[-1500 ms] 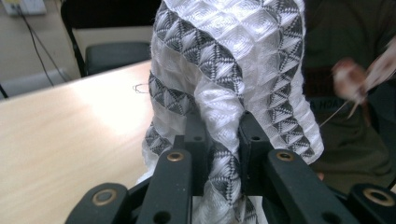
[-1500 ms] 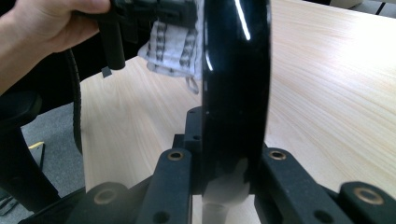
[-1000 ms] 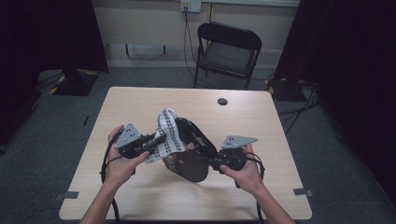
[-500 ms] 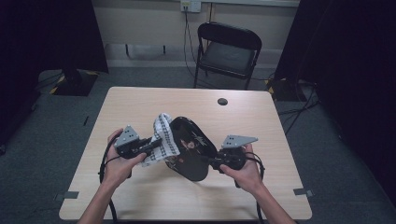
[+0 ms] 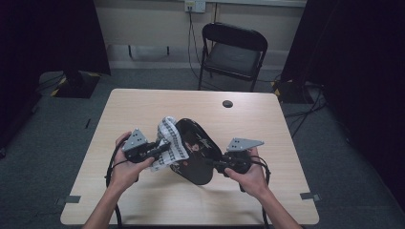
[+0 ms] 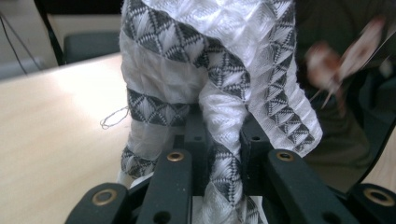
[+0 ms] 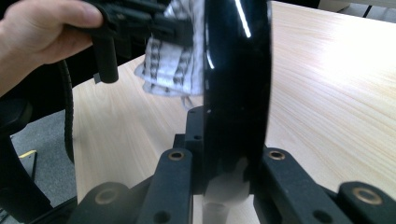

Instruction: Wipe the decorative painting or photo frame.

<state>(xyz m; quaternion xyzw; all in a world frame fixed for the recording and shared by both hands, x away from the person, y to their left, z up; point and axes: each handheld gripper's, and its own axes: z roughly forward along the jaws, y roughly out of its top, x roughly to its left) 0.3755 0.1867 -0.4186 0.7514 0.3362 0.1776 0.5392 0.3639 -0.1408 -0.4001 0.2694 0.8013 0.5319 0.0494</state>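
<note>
Bare table (image 5: pixel 143 109) all round — only a small dark disc (image 5: pixel 228 103) interrupts.

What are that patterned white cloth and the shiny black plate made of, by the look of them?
The cloth looks like woven fabric, probably cotton: soft folds, a raised waffle texture, grey triangle bands and a loose thread at its edge. The black plate looks hard and glossy, maybe glazed ceramic or plastic: sharp light streaks run along its rim. The table looks like pale wood or laminate, with a matte grain.
</note>
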